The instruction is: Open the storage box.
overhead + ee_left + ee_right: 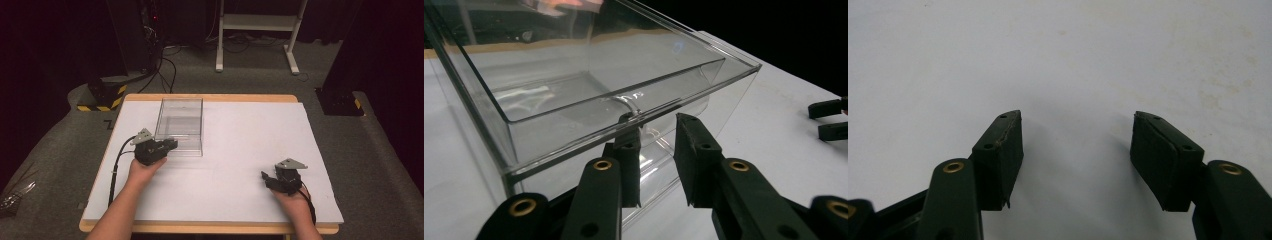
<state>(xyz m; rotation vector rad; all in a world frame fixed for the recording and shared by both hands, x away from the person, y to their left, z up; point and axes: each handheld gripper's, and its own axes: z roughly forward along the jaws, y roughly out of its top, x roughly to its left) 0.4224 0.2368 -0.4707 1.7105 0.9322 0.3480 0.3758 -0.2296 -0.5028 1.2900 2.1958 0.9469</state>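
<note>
- The desk (pixel 240 190), a white board, carries the clear plastic box (pixel 181 125) near its far left corner, empty and upright.
- Left gripper (pixel 658 131): jaws straddle the box's near wall, one inside, one outside; whether the pads press I cannot tell. A thin, slick wall could slip or tilt the box.
- Right gripper (pixel 1077 137): jaws apart, empty, near the desk's front right edge.
- No readable writing.
</note>
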